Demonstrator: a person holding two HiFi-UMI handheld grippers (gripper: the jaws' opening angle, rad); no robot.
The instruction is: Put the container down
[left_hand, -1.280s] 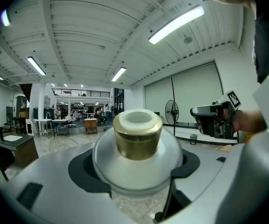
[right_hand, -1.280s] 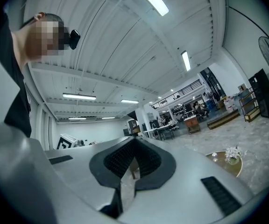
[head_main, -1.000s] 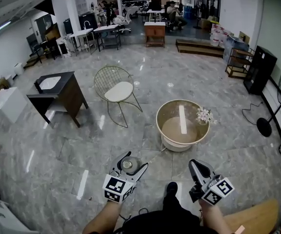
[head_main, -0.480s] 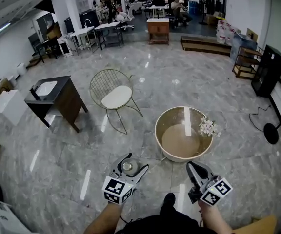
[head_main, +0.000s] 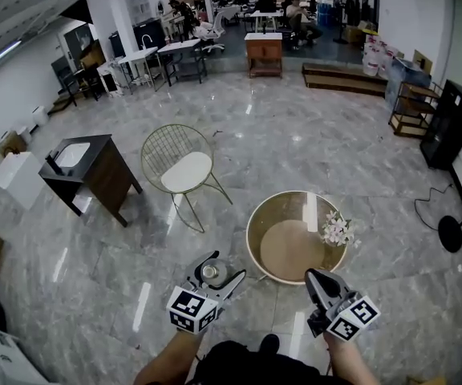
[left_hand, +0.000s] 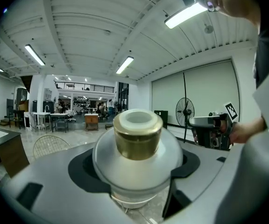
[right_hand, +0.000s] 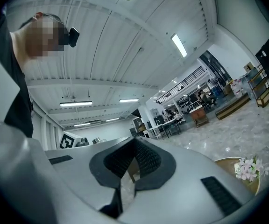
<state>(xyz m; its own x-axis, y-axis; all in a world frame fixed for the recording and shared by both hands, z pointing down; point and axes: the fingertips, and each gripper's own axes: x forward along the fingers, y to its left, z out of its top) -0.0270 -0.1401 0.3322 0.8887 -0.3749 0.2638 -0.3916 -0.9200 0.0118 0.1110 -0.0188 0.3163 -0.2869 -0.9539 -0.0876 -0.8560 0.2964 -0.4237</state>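
Note:
The container (left_hand: 137,146) is a round whitish jar with a gold neck, and my left gripper (left_hand: 134,171) is shut on its body. The head view shows the container (head_main: 209,272) held upright in the left gripper (head_main: 216,276) above the marble floor, a little left of a round gold-rimmed table (head_main: 252,233). My right gripper (head_main: 318,281) hangs over the table's near edge, shut with nothing in it. In the right gripper view its fingers (right_hand: 148,158) stand close together, with only a thin slit between them.
White flowers (head_main: 337,229) stand on the table's right side. A wire chair with a white seat (head_main: 179,164) is behind and to the left. A dark cabinet with a sink (head_main: 87,167) stands further left. A floor fan (head_main: 449,233) is at the right.
The round table and chair have come closer and lower in the head view as the person walks forward. Both grippers keep their pose; the left still holds the container.

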